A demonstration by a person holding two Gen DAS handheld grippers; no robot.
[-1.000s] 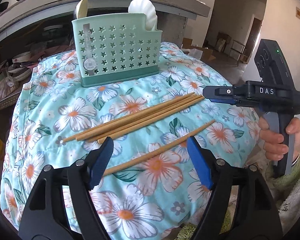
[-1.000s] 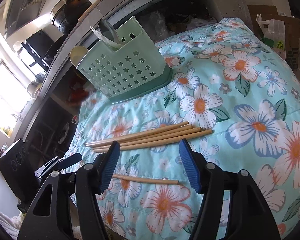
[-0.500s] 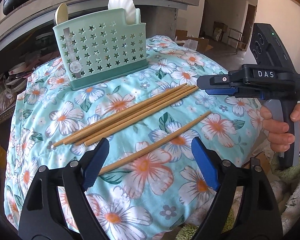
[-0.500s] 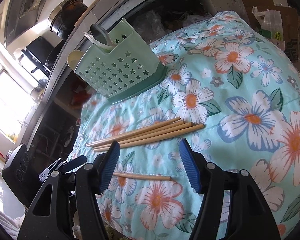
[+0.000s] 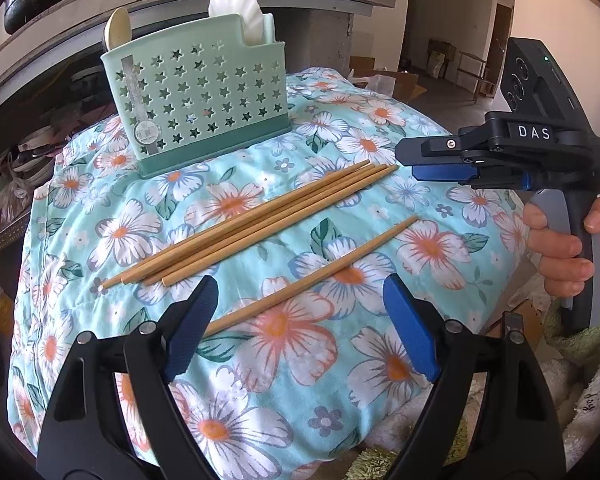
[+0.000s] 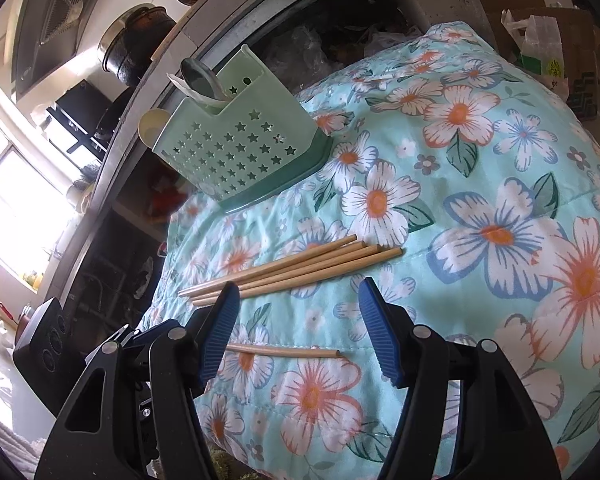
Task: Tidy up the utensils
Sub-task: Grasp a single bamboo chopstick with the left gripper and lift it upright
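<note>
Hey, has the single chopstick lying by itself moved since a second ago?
No. The single chopstick crosses the same printed flowers on the floral cloth, and its far tip sits beside the same orange-centred flower. Only the view shifted.

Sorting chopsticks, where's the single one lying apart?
In the left wrist view, the lone chopstick lies on the floral cloth, nearer the camera than the bundle of four.
</note>
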